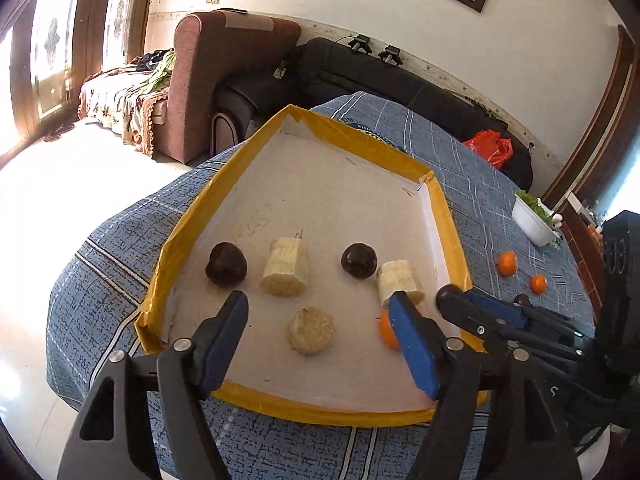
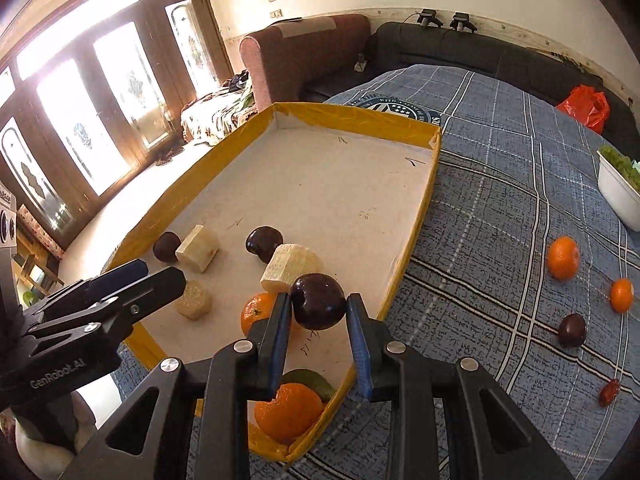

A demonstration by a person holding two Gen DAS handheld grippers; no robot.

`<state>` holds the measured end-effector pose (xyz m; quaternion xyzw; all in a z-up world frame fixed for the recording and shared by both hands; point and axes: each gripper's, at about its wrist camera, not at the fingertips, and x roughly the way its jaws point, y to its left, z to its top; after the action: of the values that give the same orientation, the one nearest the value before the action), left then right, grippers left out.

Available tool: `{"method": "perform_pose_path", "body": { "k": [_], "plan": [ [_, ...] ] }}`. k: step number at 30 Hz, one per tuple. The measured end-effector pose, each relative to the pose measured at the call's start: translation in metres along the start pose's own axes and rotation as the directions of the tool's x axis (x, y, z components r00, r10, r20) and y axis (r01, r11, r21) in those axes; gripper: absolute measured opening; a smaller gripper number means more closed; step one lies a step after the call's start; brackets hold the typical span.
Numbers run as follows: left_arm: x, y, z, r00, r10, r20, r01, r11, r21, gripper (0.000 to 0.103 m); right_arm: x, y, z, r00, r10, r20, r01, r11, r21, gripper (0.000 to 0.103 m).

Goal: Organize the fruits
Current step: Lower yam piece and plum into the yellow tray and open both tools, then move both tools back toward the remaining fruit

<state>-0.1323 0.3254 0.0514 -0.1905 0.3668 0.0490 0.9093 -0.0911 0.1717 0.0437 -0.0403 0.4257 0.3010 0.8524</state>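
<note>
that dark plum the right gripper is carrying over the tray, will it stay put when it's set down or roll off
The dark plum between the right gripper fingers looks round and glossy, so it may well roll a little on the flat tray floor and slip in the pads. The raised yellow rim should probably stop it. It looks firm, not floppy.

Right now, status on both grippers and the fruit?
Left gripper open, empty, over tray. Right gripper shut on dark plum above tray. Oranges on cloth. Nothing blocking.
</note>
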Motion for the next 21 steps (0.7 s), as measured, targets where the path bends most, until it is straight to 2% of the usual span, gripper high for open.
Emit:
{"method": "perform_pose_path", "body": {
  "k": [3,6,8,11,13,15,16,18,19,21],
  "plan": [
    [-0.004,0.001,-0.001,1.000,-0.010,0.003,0.010,1.000,-0.020,0.082,-0.006,-0.004,-0.001,1.000,0.014,0.015,-0.014,1.000,0.016,0.047],
    [-0.009,-0.004,-0.002,1.000,0.011,-0.004,-0.011,1.000,-0.028,0.087,-0.012,-0.005,-0.001,1.000,0.015,0.023,-0.015,1.000,0.019,0.048],
    [-0.012,-0.009,-0.004,1.000,-0.007,-0.002,0.007,0.999,-0.033,0.087,-0.021,-0.006,-0.001,0.999,0.014,0.040,-0.015,1.000,0.024,0.048],
    [-0.021,-0.019,-0.007,1.000,-0.009,0.006,0.009,1.000,-0.017,0.087,-0.045,-0.010,-0.004,0.996,-0.005,0.092,0.002,1.000,0.031,0.050],
    [-0.028,-0.030,-0.010,1.000,-0.012,0.018,0.012,1.000,0.008,0.087,-0.066,-0.014,-0.006,0.989,-0.046,0.143,0.041,0.999,0.032,0.055],
    [-0.036,-0.043,-0.013,0.999,-0.025,0.031,0.024,0.999,0.037,0.087,-0.092,-0.019,-0.011,0.968,-0.124,0.220,0.119,0.992,0.033,0.068],
    [-0.039,-0.049,-0.015,0.999,-0.039,0.034,0.037,0.998,0.049,0.087,-0.107,-0.024,-0.015,0.949,-0.165,0.268,0.161,0.986,0.037,0.073],
    [-0.043,-0.063,-0.022,0.997,-0.072,0.030,0.069,0.995,0.075,0.087,-0.134,-0.037,-0.021,0.912,-0.224,0.344,0.217,0.974,0.060,0.091],
    [-0.042,-0.072,-0.026,0.995,-0.094,0.017,0.092,0.991,0.092,0.087,-0.148,-0.048,-0.026,0.894,-0.252,0.370,0.238,0.968,0.083,0.094],
    [-0.039,-0.091,-0.036,0.992,-0.127,-0.017,0.128,0.984,0.126,0.087,-0.170,-0.073,-0.034,0.877,-0.290,0.383,0.255,0.957,0.139,0.095]
  ]
}}
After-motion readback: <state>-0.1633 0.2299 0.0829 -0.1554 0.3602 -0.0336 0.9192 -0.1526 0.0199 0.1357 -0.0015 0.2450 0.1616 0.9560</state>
